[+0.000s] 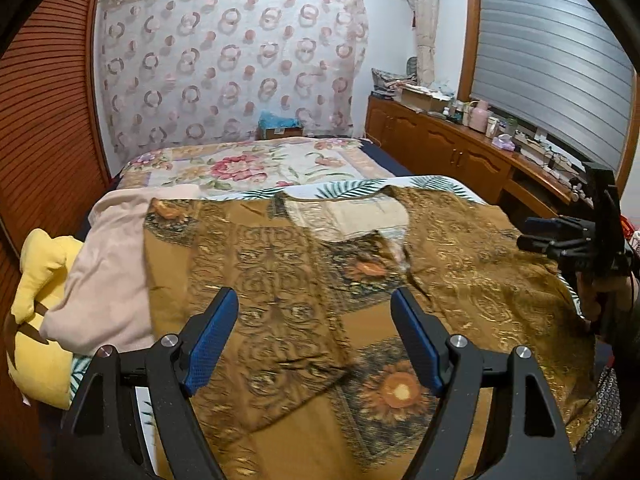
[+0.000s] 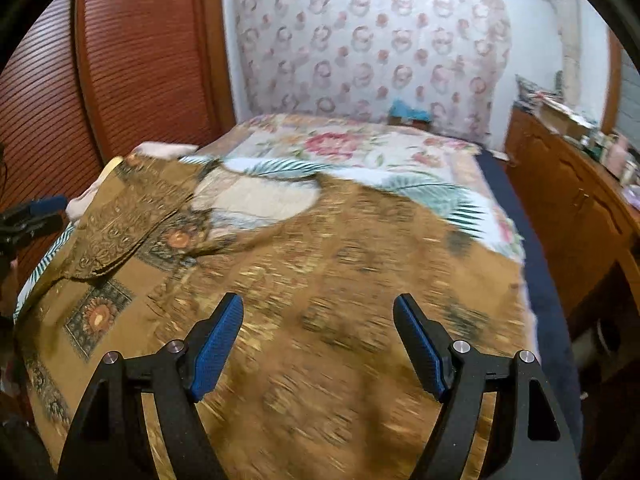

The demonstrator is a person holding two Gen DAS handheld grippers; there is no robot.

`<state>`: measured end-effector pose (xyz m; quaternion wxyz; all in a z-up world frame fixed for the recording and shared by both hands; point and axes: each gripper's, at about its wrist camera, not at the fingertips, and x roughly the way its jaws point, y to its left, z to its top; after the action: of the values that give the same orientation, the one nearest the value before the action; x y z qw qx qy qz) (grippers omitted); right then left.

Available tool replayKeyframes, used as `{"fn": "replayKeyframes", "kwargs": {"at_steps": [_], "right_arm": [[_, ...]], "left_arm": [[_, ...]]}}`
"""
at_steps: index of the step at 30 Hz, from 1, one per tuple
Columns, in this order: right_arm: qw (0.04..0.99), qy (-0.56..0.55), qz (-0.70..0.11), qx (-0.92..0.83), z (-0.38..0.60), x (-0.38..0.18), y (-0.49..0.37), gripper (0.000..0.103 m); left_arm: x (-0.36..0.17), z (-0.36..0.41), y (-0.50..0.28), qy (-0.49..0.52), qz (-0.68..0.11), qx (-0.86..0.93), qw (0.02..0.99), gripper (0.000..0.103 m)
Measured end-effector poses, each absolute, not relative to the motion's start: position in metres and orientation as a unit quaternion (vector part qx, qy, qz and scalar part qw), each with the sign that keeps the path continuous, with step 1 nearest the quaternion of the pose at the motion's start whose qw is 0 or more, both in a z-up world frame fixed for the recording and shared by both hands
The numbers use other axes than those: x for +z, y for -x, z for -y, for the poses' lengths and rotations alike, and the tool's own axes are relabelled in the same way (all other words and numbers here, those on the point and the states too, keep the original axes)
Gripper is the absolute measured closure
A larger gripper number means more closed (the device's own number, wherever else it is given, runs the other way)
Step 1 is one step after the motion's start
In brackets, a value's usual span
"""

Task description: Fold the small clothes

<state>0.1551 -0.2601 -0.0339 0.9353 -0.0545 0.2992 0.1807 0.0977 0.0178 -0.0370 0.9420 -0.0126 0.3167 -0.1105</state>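
A brown and gold patterned garment (image 1: pixel 304 264) with sunflower squares lies spread on the bed, neckline toward the far side; its left part is folded over the middle. It also fills the right wrist view (image 2: pixel 340 280), blurred. My left gripper (image 1: pixel 314 304) is open and empty, hovering over the garment's near part. My right gripper (image 2: pixel 318 312) is open and empty above the garment's right half. The right gripper also shows in the left wrist view (image 1: pixel 560 236) at the garment's right edge, and the left gripper shows at the left edge of the right wrist view (image 2: pixel 32 216).
A pale pink cloth (image 1: pixel 104 264) and a yellow cloth (image 1: pixel 40 304) lie left of the garment. The bed (image 1: pixel 248 164) has a floral cover. A wooden cabinet (image 1: pixel 448 148) with clutter runs along the right. A red-brown slatted wardrobe (image 2: pixel 132 56) stands at the left.
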Motion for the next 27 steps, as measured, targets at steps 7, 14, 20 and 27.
{"fn": "replayKeyframes", "kwargs": {"at_steps": [7, 14, 20, 27], "right_arm": [[0.946, 0.034, -0.297, 0.123, 0.323, -0.036, -0.121, 0.025], [0.944, 0.014, -0.32, 0.082, 0.363, -0.059, -0.103, 0.032], [0.934, -0.016, -0.349, 0.074, 0.381, -0.077, -0.11, 0.043], [0.926, -0.041, -0.361, 0.098, 0.391, -0.077, -0.112, 0.054]], "left_arm": [[-0.036, 0.006, -0.085, 0.006, -0.313, -0.128, 0.941, 0.024], [-0.048, 0.03, -0.085, -0.004, -0.33, -0.15, 0.932, 0.024], [-0.066, 0.046, -0.09, -0.013, -0.357, -0.162, 0.92, 0.024], [-0.081, 0.054, -0.095, -0.018, -0.383, -0.167, 0.908, 0.024]]}}
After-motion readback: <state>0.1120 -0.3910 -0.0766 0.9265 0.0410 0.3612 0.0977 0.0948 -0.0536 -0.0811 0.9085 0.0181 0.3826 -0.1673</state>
